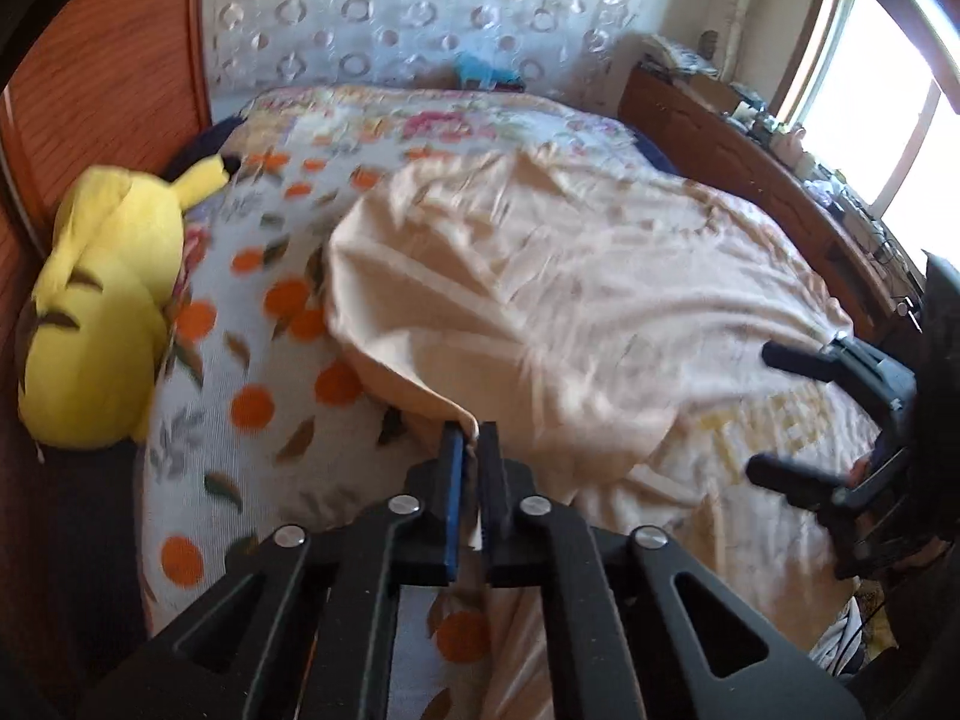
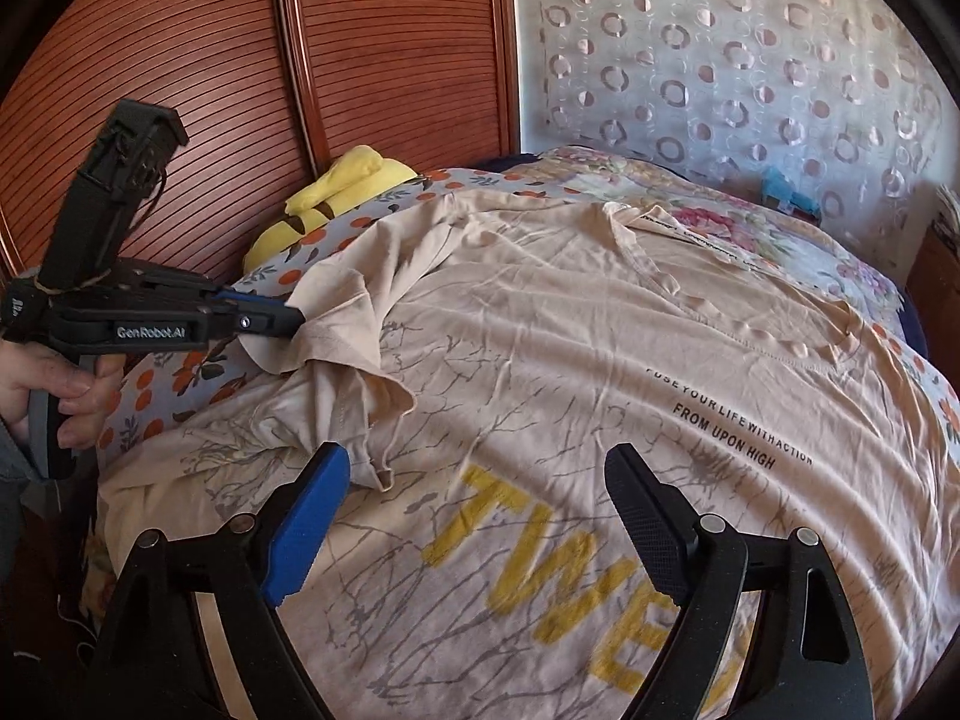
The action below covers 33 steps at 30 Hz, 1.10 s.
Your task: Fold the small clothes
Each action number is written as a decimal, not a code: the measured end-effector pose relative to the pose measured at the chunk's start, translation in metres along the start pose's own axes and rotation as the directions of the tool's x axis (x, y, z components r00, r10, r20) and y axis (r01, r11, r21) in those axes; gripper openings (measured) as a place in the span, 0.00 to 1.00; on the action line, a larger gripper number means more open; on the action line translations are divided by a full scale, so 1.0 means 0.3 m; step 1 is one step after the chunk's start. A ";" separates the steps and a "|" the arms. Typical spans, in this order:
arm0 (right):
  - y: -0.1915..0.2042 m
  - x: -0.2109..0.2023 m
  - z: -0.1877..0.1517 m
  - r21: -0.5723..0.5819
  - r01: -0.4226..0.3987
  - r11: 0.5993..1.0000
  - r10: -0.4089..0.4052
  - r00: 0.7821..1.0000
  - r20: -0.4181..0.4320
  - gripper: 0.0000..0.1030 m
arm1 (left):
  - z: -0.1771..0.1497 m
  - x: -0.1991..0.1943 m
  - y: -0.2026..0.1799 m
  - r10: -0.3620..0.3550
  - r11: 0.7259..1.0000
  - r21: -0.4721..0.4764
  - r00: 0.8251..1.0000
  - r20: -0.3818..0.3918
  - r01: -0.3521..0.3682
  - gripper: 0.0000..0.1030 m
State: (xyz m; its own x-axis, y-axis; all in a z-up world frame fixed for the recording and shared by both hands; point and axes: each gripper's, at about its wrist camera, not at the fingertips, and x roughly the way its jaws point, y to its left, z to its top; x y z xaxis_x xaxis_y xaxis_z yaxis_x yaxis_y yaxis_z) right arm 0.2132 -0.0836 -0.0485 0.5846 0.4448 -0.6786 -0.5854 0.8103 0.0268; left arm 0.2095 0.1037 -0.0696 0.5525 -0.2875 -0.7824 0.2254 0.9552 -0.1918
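Note:
A beige T-shirt (image 2: pixel 540 330) with yellow letters and black print lies spread front side up on the bed. My left gripper (image 1: pixel 472 432) is shut on the hem of the shirt's sleeve (image 2: pixel 342 324), which is bunched and lifted a little off the bed. In the right wrist view the left gripper (image 2: pixel 297 318) comes in from the left, held by a hand (image 2: pixel 54 384). My right gripper (image 2: pixel 477 459) stands open just above the shirt's lower front, over the yellow letters, with nothing between its fingers. The right gripper (image 1: pixel 768 414) also shows at the right edge of the left wrist view.
A yellow plush toy (image 1: pixel 102 300) lies at the bed's left side against the slatted wooden wardrobe door (image 2: pixel 240 60). The bedcover (image 1: pixel 258 360) has an orange-fruit print. A cluttered wooden shelf (image 1: pixel 750 168) runs under the window on the right. A patterned curtain (image 2: pixel 720 60) hangs behind.

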 end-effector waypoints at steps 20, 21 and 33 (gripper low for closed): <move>-0.085 0.080 0.019 0.041 -0.036 0.998 0.038 0.999 -0.033 0.86 | 0.441 0.154 -0.186 -0.079 0.986 0.151 0.996 0.050 0.071 0.05; -0.084 0.084 0.024 0.040 -0.042 0.998 0.044 0.998 -0.035 0.86 | 0.435 0.151 -0.172 -0.061 0.987 0.151 0.997 0.053 0.053 0.11; -0.120 0.203 0.170 -0.018 -0.124 0.992 0.123 0.991 -0.061 0.57 | 0.251 0.076 0.063 0.093 0.994 0.044 0.993 0.068 -0.096 0.73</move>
State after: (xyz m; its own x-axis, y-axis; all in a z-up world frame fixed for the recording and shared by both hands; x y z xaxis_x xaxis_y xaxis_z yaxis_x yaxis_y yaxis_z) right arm 0.2986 -0.0660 -0.0533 0.4732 0.5166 -0.7136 -0.6632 0.7421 0.0975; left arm 0.2868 0.1098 -0.0465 0.6243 -0.2017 -0.7547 0.2066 0.9743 -0.0895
